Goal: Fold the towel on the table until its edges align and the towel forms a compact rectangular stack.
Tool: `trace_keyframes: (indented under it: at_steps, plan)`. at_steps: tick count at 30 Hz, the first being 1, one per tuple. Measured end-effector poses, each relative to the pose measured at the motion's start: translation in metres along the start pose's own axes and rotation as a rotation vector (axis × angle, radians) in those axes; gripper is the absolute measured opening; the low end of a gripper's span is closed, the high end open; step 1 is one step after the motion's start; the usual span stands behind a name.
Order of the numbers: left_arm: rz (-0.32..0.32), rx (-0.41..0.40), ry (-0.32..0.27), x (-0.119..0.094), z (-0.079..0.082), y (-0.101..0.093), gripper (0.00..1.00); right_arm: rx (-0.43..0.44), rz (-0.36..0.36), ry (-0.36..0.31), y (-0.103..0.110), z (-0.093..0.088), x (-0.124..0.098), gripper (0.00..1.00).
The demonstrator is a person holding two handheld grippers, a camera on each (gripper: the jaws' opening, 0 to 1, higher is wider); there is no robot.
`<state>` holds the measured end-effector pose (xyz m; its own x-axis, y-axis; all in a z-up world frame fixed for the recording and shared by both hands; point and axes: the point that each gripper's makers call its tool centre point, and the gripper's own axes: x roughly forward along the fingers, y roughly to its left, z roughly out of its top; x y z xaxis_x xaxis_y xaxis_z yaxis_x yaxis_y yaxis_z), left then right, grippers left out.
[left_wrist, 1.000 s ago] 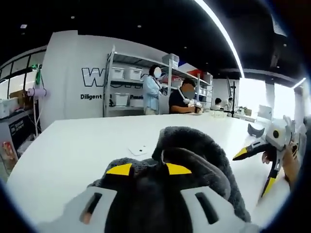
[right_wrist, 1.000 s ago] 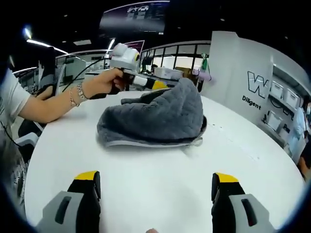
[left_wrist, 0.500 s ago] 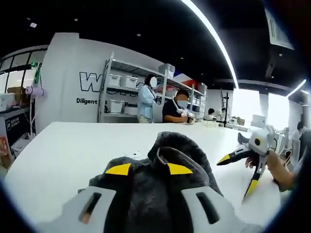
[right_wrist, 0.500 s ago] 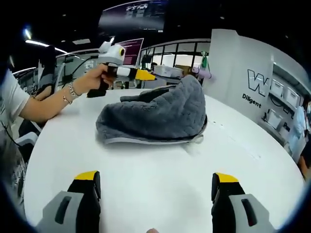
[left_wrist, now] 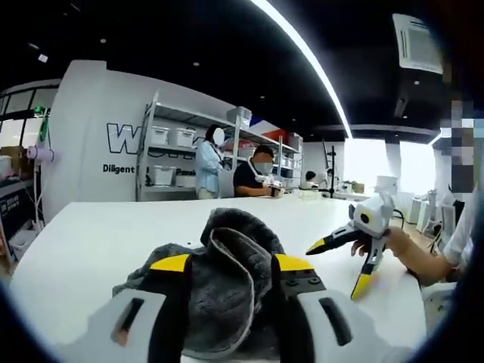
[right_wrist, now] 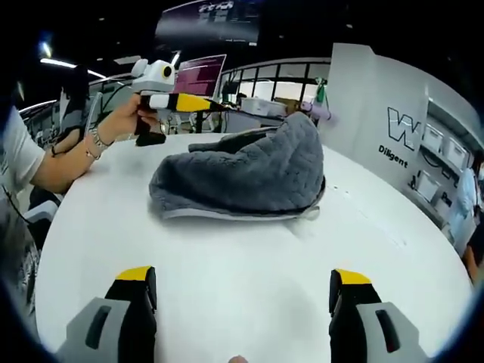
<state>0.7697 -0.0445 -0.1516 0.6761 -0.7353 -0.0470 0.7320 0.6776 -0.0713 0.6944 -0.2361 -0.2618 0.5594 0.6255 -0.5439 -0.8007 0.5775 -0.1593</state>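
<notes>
Grey towel [right_wrist: 242,178], bunched in a heap, is seen on the white tabletop [right_wrist: 249,280]. Right gripper [right_wrist: 242,291] is held with jaws spread apart, empty; left gripper [left_wrist: 231,265] jaws are parted around towel folds.

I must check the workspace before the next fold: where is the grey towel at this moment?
The grey towel lies bunched on the white table, ahead of the open right gripper. In the left gripper view it sits heaped between the left gripper jaws.
</notes>
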Motion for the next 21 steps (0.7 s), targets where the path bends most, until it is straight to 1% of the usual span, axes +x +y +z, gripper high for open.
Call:
trace_keyframes:
  at_steps: [6,8,12,15,18,21]
  plan:
    - [0.005,-0.005,0.017,-0.008,-0.010,0.006,0.54,-0.010,0.006,0.012,0.002,-0.002,0.001,0.99]
    - [0.007,-0.001,0.020,-0.010,-0.012,0.007,0.54,-0.013,0.008,0.014,0.002,-0.001,0.002,0.99]
    - [0.016,0.007,0.043,-0.014,-0.025,0.012,0.54,-0.017,0.012,0.019,0.003,-0.002,0.003,0.99]
    - [-0.002,0.008,0.056,-0.016,-0.031,0.009,0.55,-0.019,0.013,0.025,0.003,-0.003,0.003,0.99]
    - [-0.036,-0.002,0.058,-0.019,-0.033,0.004,0.60,-0.021,0.016,0.030,0.004,-0.003,0.005,0.99]
    - [-0.041,-0.002,0.052,-0.021,-0.033,0.003,0.64,-0.023,0.016,0.034,0.004,-0.004,0.005,0.99]
